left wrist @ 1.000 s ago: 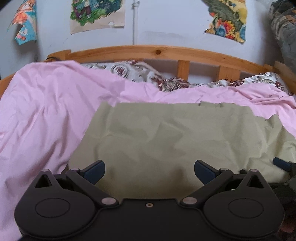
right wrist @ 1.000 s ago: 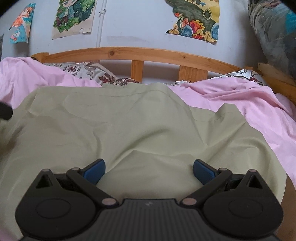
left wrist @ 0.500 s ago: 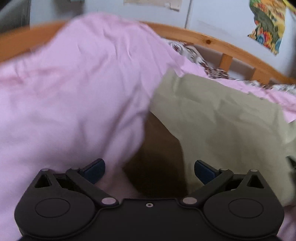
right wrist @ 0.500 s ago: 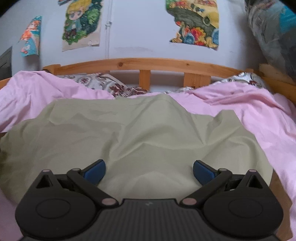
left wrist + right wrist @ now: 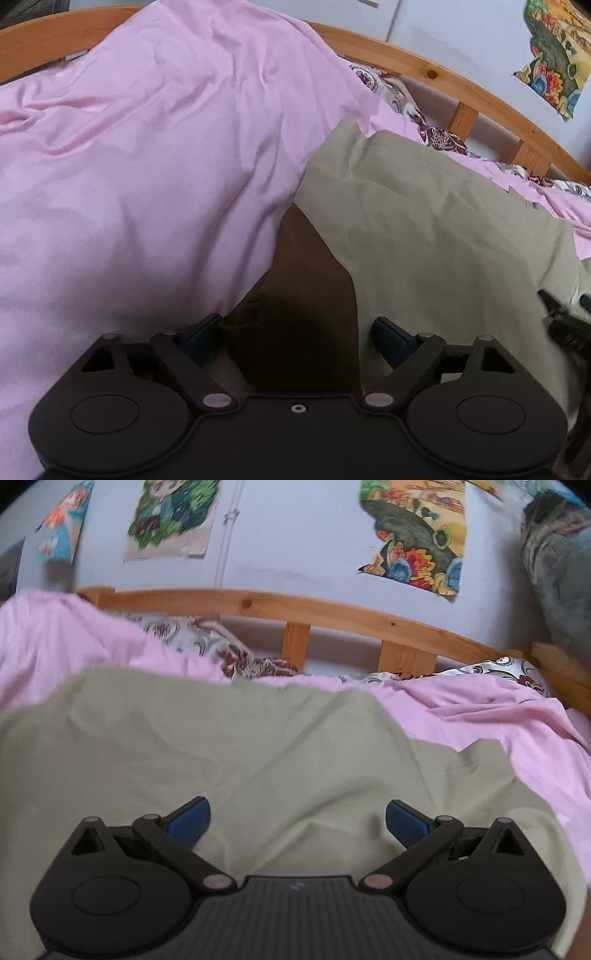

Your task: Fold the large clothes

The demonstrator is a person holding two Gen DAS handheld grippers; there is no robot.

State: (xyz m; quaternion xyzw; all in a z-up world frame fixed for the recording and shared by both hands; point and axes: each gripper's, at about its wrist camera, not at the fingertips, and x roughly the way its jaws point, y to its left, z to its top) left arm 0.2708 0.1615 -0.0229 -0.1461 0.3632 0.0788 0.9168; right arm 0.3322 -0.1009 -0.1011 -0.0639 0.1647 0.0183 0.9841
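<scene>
A large olive-green garment (image 5: 229, 760) lies spread on the pink sheet (image 5: 140, 177) of a bed. My left gripper (image 5: 295, 334) hovers low at the garment's left edge (image 5: 424, 236), pointing steeply down. Its jaws are closing, with the garment's edge and a dark brown shadowed gap (image 5: 299, 314) between them; the pads are not pressing on cloth. My right gripper (image 5: 297, 819) stands open just above the near part of the garment, nothing between its fingers. It also shows as a dark shape (image 5: 563, 321) at the right edge of the left wrist view.
A curved wooden headboard (image 5: 332, 613) runs along the back, with patterned pillows (image 5: 236, 661) in front of it. The pink sheet is heaped high on the left (image 5: 192, 74). Posters (image 5: 417, 542) hang on the wall. A dark bundle (image 5: 554, 561) sits at the upper right.
My left gripper has swung from the garment's middle to its left edge and dropped lower; its jaws have narrowed a little. The right wrist view now shows more wall.
</scene>
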